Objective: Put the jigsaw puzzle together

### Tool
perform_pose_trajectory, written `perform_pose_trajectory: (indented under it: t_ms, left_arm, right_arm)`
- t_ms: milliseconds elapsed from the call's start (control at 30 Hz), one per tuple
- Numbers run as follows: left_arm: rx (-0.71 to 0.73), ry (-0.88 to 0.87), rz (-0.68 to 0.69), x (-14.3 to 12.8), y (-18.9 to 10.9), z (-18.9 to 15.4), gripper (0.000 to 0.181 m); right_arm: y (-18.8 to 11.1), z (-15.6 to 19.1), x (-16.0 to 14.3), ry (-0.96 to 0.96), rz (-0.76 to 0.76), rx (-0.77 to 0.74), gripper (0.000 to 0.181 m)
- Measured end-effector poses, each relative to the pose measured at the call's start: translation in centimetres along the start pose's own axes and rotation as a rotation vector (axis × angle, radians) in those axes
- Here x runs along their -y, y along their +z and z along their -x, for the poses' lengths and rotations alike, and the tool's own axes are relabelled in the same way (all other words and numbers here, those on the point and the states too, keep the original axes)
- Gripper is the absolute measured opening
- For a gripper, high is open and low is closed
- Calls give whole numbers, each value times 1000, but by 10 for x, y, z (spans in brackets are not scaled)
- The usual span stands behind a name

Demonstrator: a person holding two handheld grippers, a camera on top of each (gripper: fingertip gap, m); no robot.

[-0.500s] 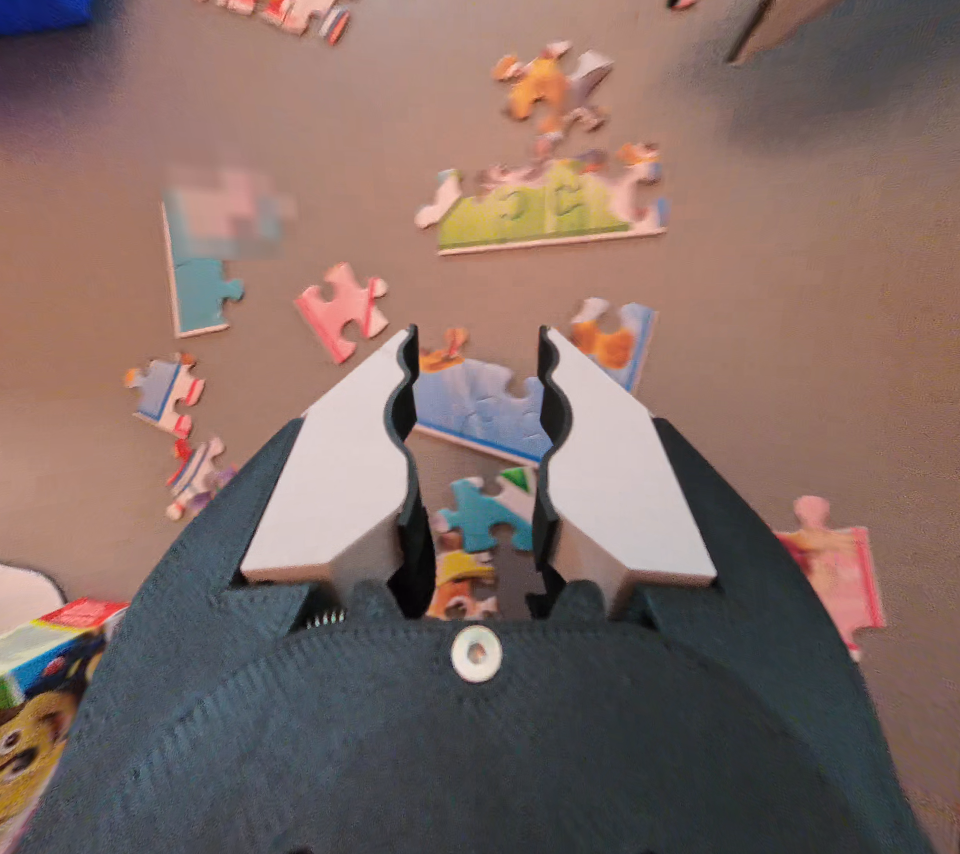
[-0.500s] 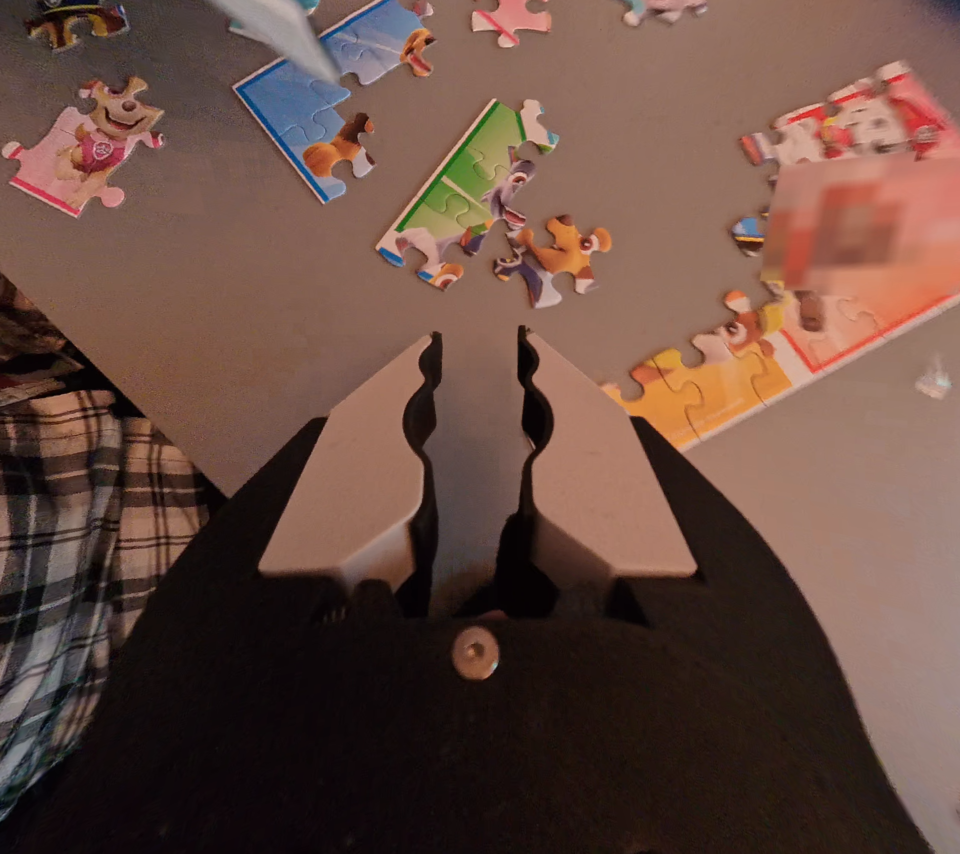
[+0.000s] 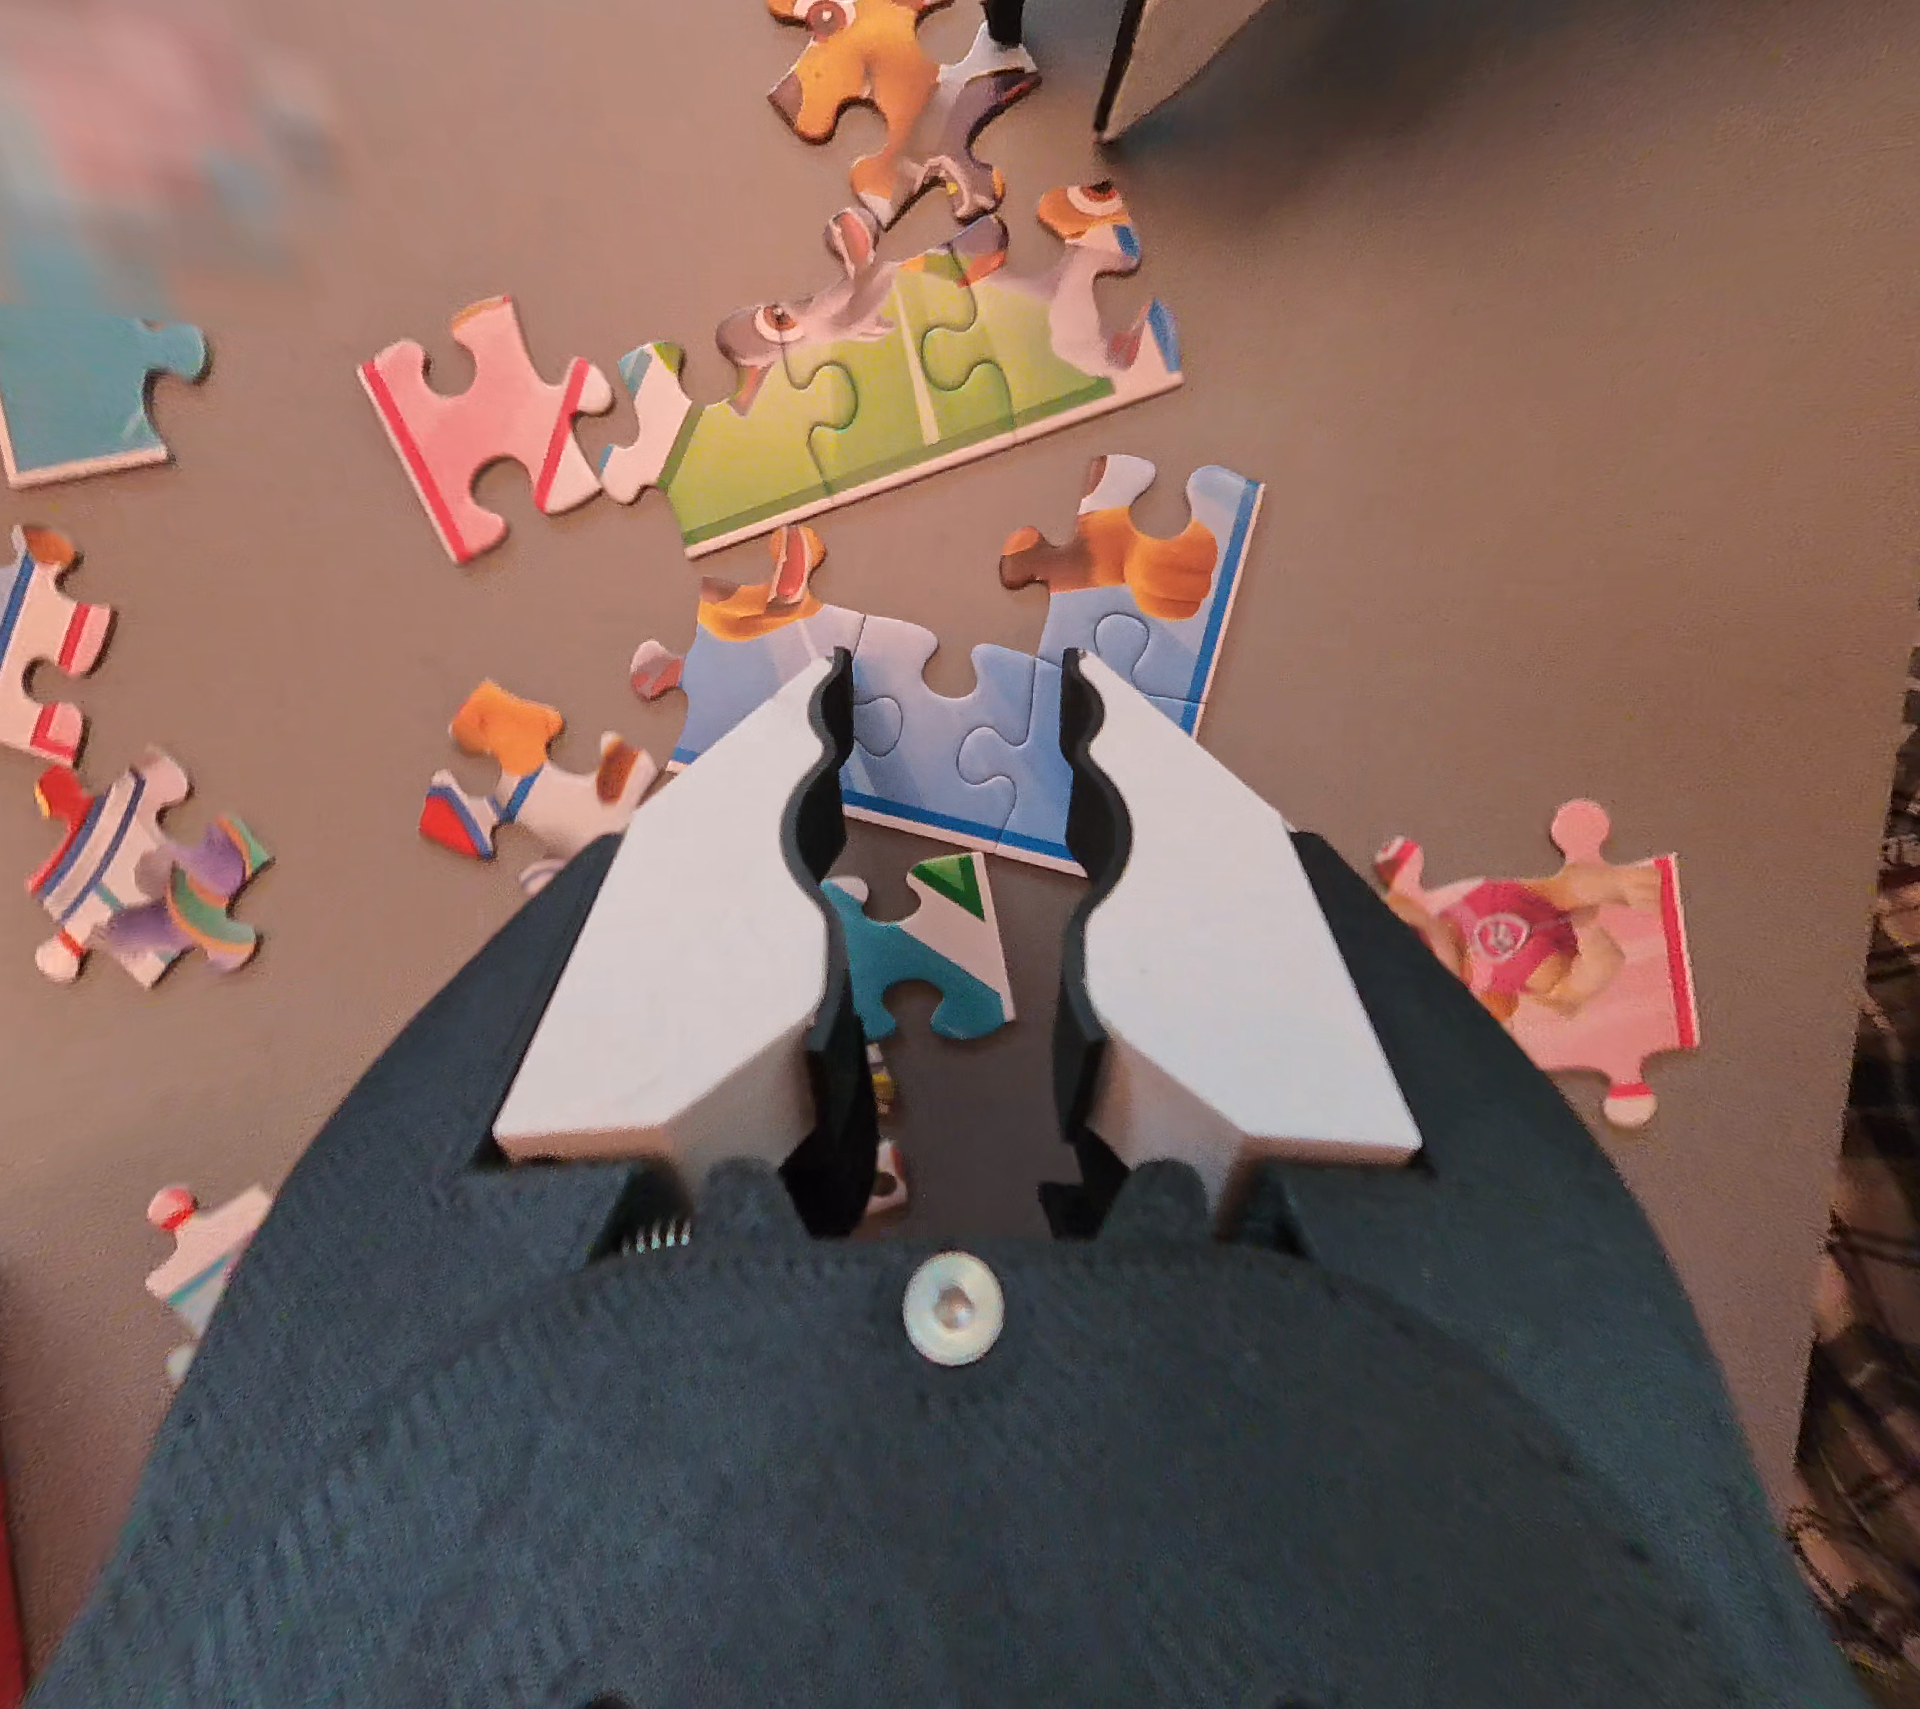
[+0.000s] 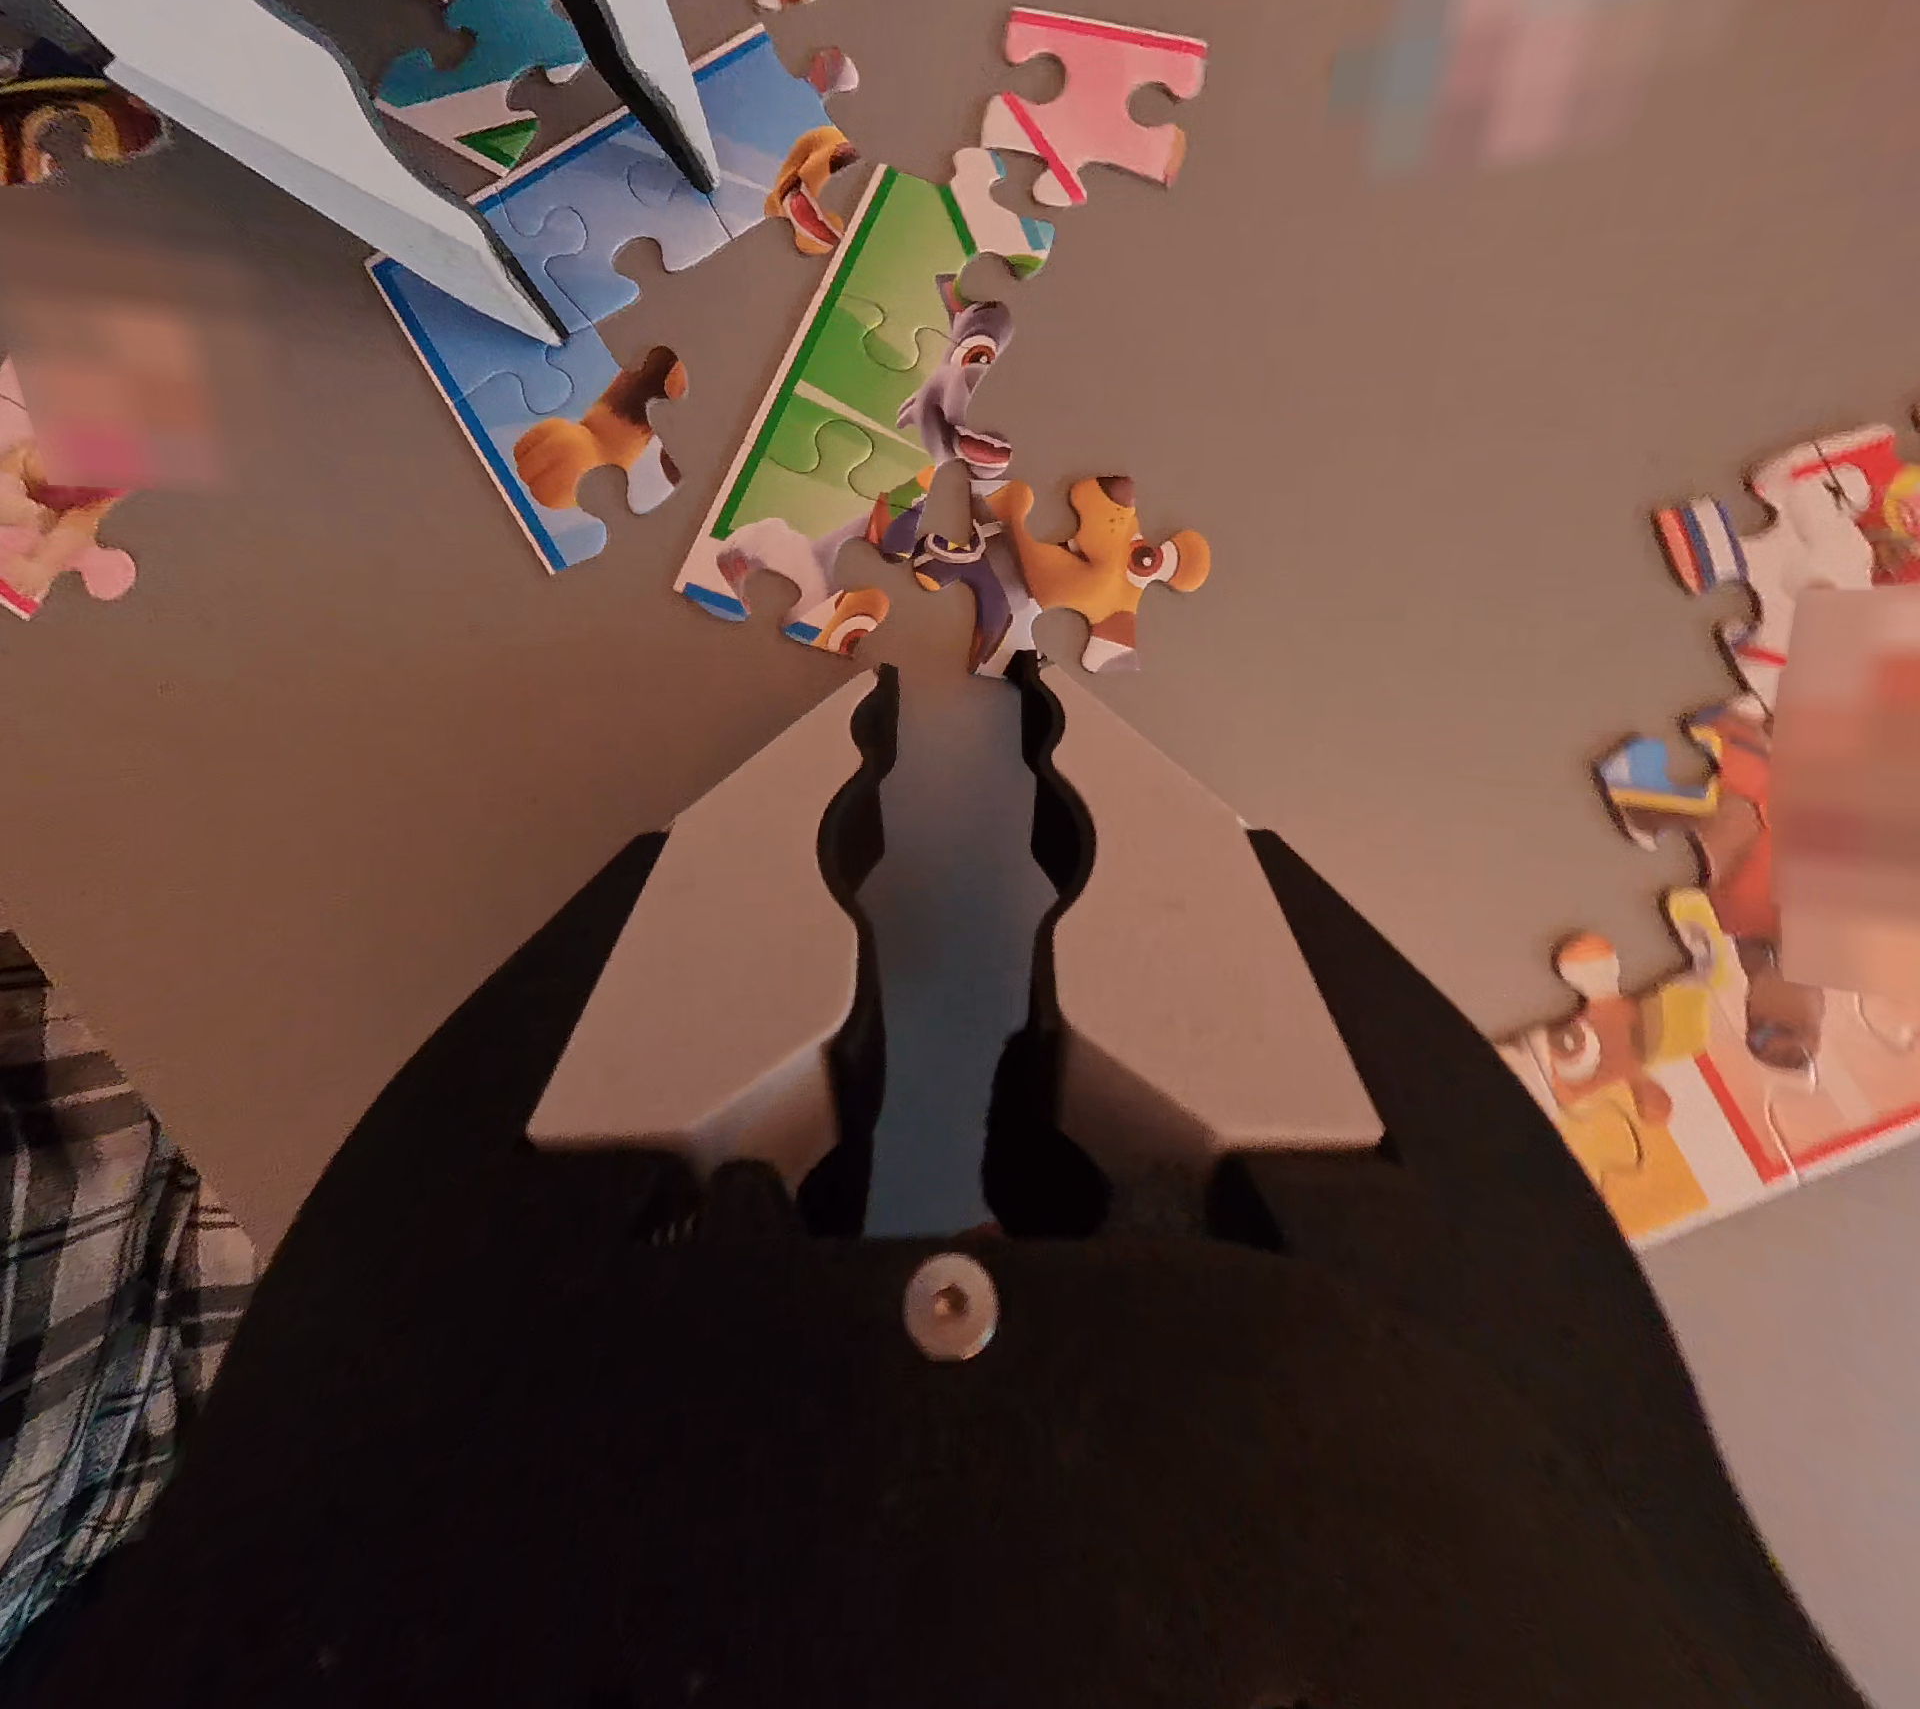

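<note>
Assembling a cartoon jigsaw, roughly half done

Table (image 4: pixel 1351 412): flat matte grey-brown top, carries everything; a plaid cloth (image 4: pixel 62 1244) shows past its near edge.

Largest joined section (image 4: pixel 1704 1109): yellow, red and white border run at the right of the right wrist view, partly under a blur patch, several pieces locked.

Green strip (image 3: pixel 894 412): about three or four pieces joined, straight outer edge, glossy printed cardboard.

Blue strip (image 3: pixel 966 745): several pieces joined in an L, straight blue border.

Loose pieces left: a pink piece (image 3: pixel 478 423) just beside the green strip's end, an orange dog piece (image 4: pixel 1081 568) touching the green strip's inner side but not clearly seated, a teal piece (image 3: pixel 925 953), a pink corner piece (image 3: pixel 1548 953), plus a few more scattered at the left. All thin card with rounded knobs and sockets.

Judgement: edge runs built, not yet joined to each other; interior mostly open.

Left gripper (image 3: pixel 956 672): jaws apart, holding nothing, tips down on or just above the blue strip; contact not certain. White fingers, black wavy pads, dark ribbed body.

Right gripper (image 4: pixel 956 672): jaws apart, empty, tips at the orange dog piece's near edge, likely to nudge it in.
</note>
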State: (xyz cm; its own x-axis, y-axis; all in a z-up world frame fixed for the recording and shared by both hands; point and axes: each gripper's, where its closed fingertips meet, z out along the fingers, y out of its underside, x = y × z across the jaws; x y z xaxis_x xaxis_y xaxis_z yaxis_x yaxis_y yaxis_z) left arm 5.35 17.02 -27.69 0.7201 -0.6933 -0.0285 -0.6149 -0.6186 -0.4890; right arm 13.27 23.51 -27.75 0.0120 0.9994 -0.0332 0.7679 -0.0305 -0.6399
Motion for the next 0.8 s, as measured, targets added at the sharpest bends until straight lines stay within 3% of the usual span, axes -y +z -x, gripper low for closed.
perform_pose_trajectory:
  t_ms: [200,333,467,567,800]
  left_arm:
    - [32,-63,55,-38,-21,18,41]
    - [72,-93,110,-60,-40,37,44]
    - [123,-79,3,-23,-51,60,40]
    - [119,-98,15,-1,-30,77,39]
    - [31,-172,51,23,16,91,31]
  right_arm:
    - [30,28,35,-73,3,48,18]
    - [47,59,56,-119,-5,160,22]
    - [31,38,69,-83,-68,93,20]
    - [31,10,53,-48,0,-5,22]
    - [51,49,60,-75,-37,99,23]
